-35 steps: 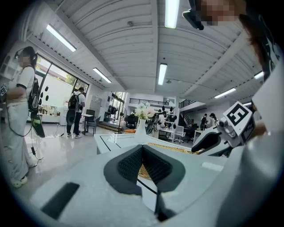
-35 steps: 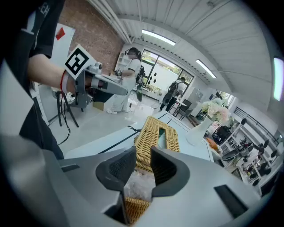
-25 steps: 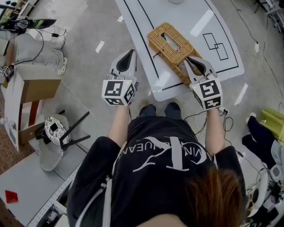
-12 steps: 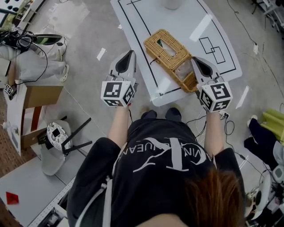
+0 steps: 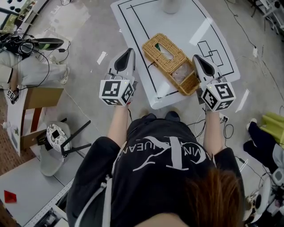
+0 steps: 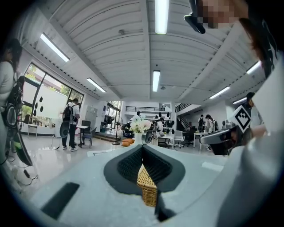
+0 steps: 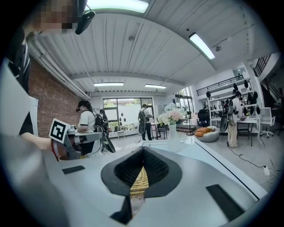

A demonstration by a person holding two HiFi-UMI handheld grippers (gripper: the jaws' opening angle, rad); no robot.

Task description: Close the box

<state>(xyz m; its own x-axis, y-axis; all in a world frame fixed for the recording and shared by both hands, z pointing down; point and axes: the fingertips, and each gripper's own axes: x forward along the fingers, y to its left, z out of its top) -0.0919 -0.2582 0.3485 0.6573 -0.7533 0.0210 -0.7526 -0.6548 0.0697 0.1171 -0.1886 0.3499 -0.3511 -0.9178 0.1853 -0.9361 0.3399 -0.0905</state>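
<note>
A woven wicker box (image 5: 168, 60) lies slantwise on the white table (image 5: 146, 26). Its far half carries a lid with an oval slot. Its near end (image 5: 183, 75) shows a pale inside. My right gripper (image 5: 195, 57) hovers just right of the box's near end, shut, with nothing held. My left gripper (image 5: 130, 50) hangs left of the table's edge, apart from the box, jaws together and empty. In the left gripper view the box (image 6: 148, 189) shows below the shut left gripper (image 6: 143, 148). In the right gripper view the wicker (image 7: 139, 181) shows under the shut right gripper (image 7: 143, 153).
A white vase (image 5: 171, 5) with flowers (image 7: 172, 116) stands at the table's far end. Black lines (image 5: 212, 51) are drawn on the tabletop. On the floor to the left are a cardboard box (image 5: 40, 97), cables (image 5: 26, 42) and a stool (image 5: 55, 135). People stand in the background.
My right gripper has come off the box's near end and moved to its right side, with its jaws closing. The left gripper has barely moved.
</note>
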